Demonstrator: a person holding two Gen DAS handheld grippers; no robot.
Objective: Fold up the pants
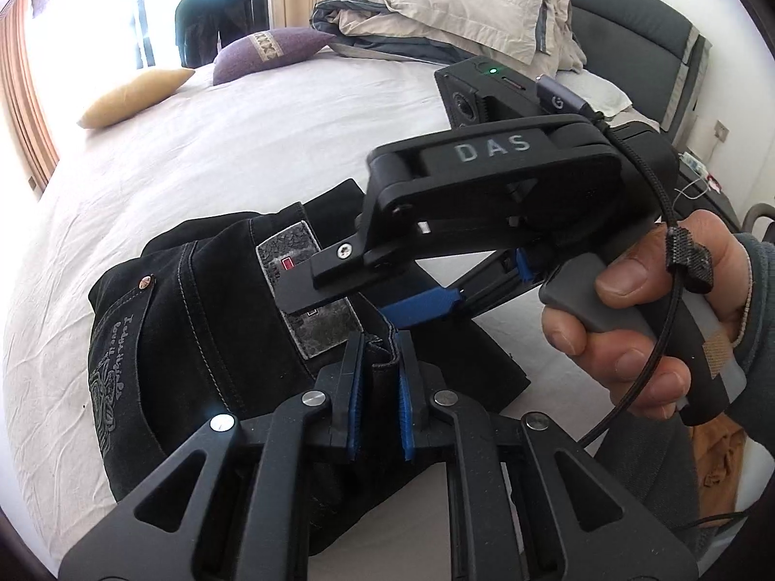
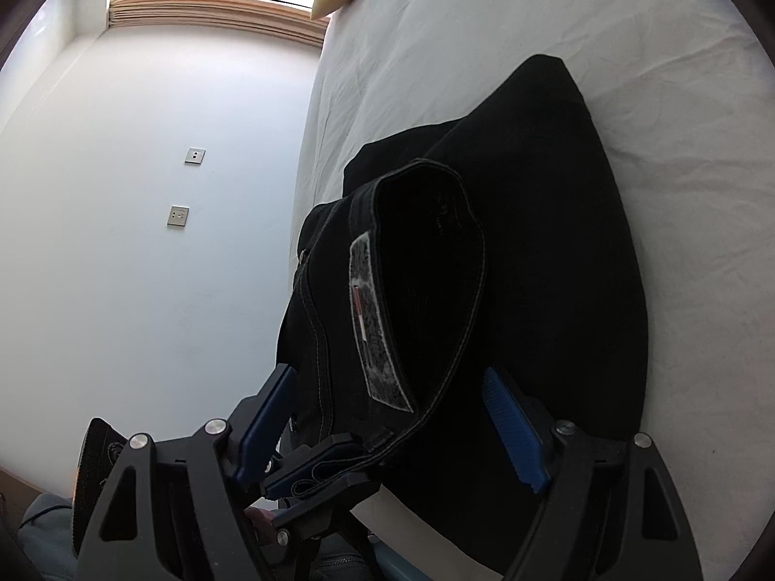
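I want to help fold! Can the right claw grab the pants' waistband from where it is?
Probably yes. The right claw is open, its blue fingers straddling the waistband of the black pants. Nothing blocks it, though the left claw already pinches the waistband close by.

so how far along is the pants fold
Done: the black pants lie doubled into a short stack on the bed. In hand: the left gripper pinches the waistband by the patch; the right gripper is open around it. Left: lay the waistband flat and release.
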